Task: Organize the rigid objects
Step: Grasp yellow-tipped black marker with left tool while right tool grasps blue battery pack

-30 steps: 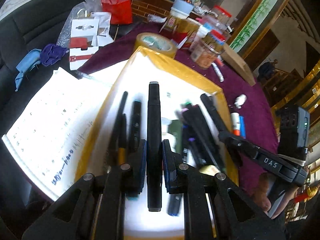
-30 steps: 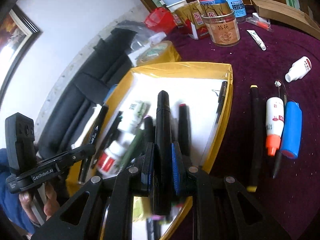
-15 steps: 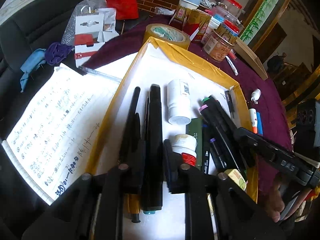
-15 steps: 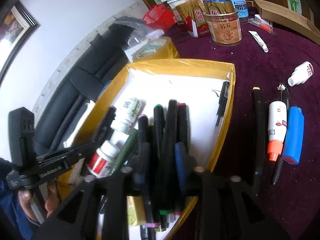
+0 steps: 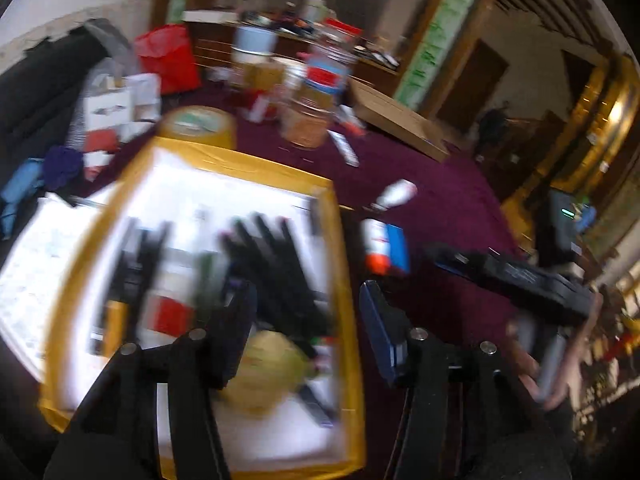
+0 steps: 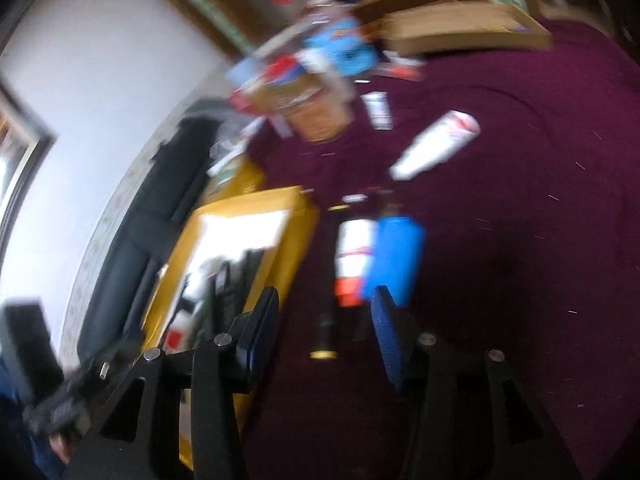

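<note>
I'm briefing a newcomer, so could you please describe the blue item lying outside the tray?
Find the yellow-rimmed tray on the purple tablecloth. Just right of it lie three items side by side; the blue tube is outermost, solid blue, beside the white orange-capped bottle.

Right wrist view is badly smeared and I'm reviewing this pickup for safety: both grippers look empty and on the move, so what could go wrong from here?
1. The open right gripper heads toward a black pen, a white tube and a blue tube lying close together on the cloth; it may nudge or grab the wrong one.
2. The open left gripper hovers over the yellow tray's right edge and could clip the crowded markers.
</note>
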`<state>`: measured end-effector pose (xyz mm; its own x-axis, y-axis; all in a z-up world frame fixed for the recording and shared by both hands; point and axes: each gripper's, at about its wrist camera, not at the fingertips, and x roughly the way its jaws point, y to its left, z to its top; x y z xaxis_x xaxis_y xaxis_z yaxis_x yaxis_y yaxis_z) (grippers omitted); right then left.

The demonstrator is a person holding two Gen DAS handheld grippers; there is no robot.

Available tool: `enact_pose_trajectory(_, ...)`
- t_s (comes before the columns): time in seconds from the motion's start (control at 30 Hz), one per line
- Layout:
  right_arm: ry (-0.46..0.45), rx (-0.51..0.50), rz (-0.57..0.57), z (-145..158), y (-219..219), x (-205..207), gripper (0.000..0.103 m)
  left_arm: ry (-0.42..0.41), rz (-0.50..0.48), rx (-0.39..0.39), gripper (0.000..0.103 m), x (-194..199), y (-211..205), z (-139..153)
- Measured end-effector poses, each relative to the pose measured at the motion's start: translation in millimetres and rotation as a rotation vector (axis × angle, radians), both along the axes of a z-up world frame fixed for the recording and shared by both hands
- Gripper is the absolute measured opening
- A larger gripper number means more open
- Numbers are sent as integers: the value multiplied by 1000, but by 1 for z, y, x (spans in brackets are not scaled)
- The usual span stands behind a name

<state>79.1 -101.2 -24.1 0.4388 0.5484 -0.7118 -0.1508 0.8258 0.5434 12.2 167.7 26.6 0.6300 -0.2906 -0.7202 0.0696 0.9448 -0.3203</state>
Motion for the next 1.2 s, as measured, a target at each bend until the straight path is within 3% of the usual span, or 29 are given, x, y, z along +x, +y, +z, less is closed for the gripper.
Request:
enact_pose_trajectory(0.13, 61, 16, -27, -17, -11, 25, 43, 13, -61, 11, 52, 2, -27, -2)
enact_pose_trajectory(0.37, 152, -32, -42, -46, 9, 56, 43, 30, -73, -28, 52, -3, -38, -3)
enact_pose_trajectory(0.47, 126, -70, -63, -45, 13, 55, 41, 42, -68, -31, 52, -2, -37, -5)
enact_pose_trajectory(0.53, 132, -78, -68, -46, 13, 55, 33, 48, -67, -35, 52, -1, -38, -5)
enact_pose_trajectory(0.73, 116, -111, -35, -46, -5, 44, 32, 63, -107, -24, 52, 4, -54, -6)
enact_pose_trajectory(0.9, 56, -303, -108, -37, -48, 27, 32, 82, -148, 32, 52, 21, -82, -12)
enact_pose_trajectory(1.03, -30, -332, -136, -36, -69, 22, 32, 156, -190, 91, 49, 55, -111, -28)
enact_pose_trajectory(1.2, -79, -338, -117, -36, -65, 19, 32, 255, -164, 230, 31, 97, -134, -56)
